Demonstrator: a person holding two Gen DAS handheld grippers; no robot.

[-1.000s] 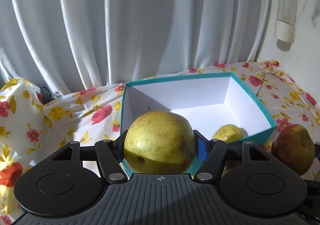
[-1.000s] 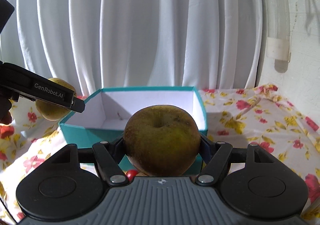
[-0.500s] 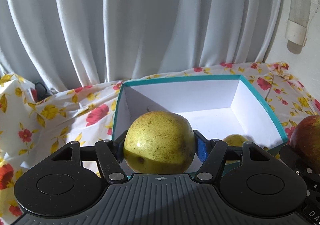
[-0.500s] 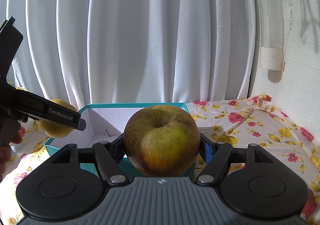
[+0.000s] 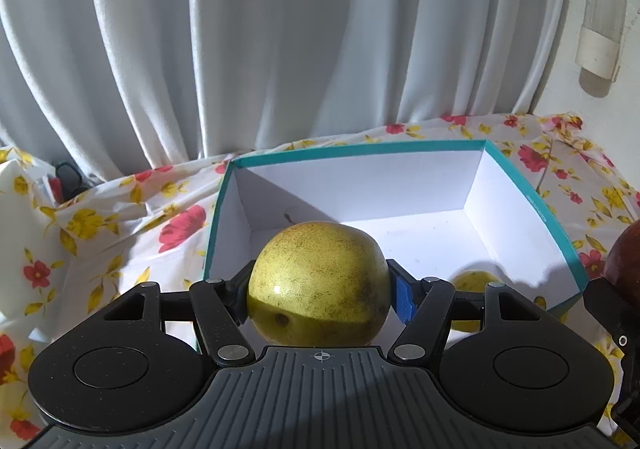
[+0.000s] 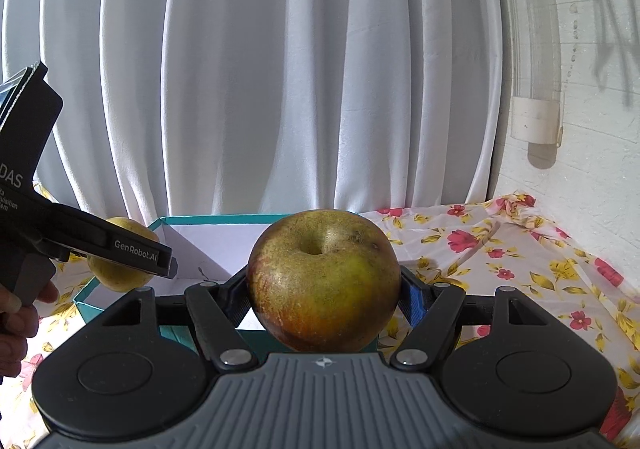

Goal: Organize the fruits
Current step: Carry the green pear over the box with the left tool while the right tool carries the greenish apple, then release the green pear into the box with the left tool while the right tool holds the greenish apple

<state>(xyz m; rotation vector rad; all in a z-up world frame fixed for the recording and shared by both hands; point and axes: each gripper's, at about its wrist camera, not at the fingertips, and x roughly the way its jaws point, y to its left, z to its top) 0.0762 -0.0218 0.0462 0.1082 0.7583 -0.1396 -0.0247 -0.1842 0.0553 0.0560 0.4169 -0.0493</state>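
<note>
My left gripper (image 5: 318,289) is shut on a yellow-green fruit (image 5: 318,285), held at the near left side of a teal box (image 5: 360,151) with a white inside. A smaller yellow fruit (image 5: 472,281) lies in the box near its front wall. My right gripper (image 6: 324,289) is shut on a red-green apple (image 6: 324,281), held in front of the box (image 6: 208,218). That apple (image 5: 624,257) shows at the left wrist view's right edge. In the right wrist view, the left gripper's finger (image 6: 132,251) and its yellow fruit (image 6: 120,277) hang by the box's left wall.
A flowered cloth (image 6: 520,249) covers the surface under the box. A white curtain (image 5: 280,49) hangs close behind it. A clear tube (image 6: 532,49) is fixed to the white wall at right. A person's hand (image 6: 20,313) grips the left tool. A dark object (image 5: 68,173) lies by the curtain at left.
The left gripper with the yellow fruit has moved forward and down toward the box, which looks larger. In the right wrist view the box has sunk behind the apple.
</note>
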